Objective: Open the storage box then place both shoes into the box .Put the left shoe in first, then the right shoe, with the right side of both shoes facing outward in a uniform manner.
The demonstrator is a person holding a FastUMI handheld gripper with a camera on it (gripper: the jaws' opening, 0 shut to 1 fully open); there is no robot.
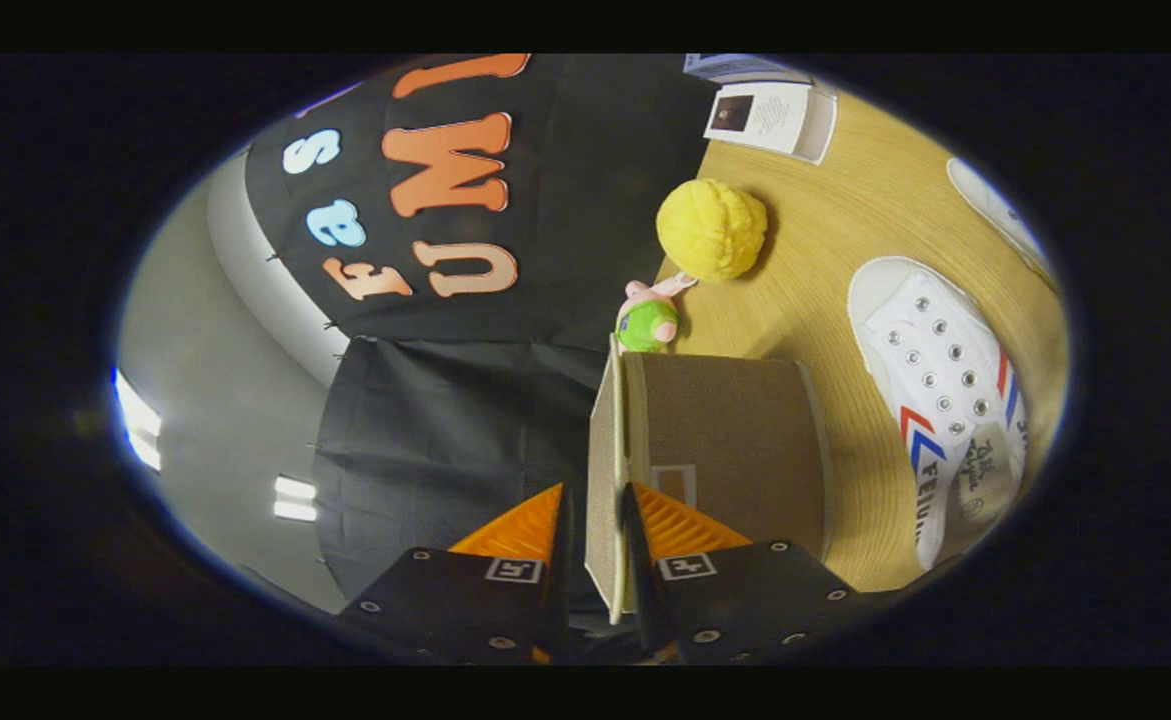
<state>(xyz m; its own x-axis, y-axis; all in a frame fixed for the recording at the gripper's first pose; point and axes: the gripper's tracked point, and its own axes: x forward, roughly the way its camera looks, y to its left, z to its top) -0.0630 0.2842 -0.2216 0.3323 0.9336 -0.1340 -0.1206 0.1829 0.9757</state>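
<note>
Second shoe [1000,215] cut off at rim (only sole edge shows); box [735,440] interior hidden.

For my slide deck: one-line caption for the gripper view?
Gripper jaws clamp the storage box lid, swung open; a white shoe waits on the table.

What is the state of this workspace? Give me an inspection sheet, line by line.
Surface: wooden table, light grain.
Job's things: brown storage box just ahead of the fingers, its lid flap raised on edge; white shoe beside the box; second white shoe beyond it, partly seen.
Clutter: yellow plush ball, small green and pink plush toy, papers at the table's far end.
Grippers: tongs closed on the lid flap, one finger on each face.
Cables: nothing seen.
Surroundings: black cloth wall, ceiling lights.
</note>
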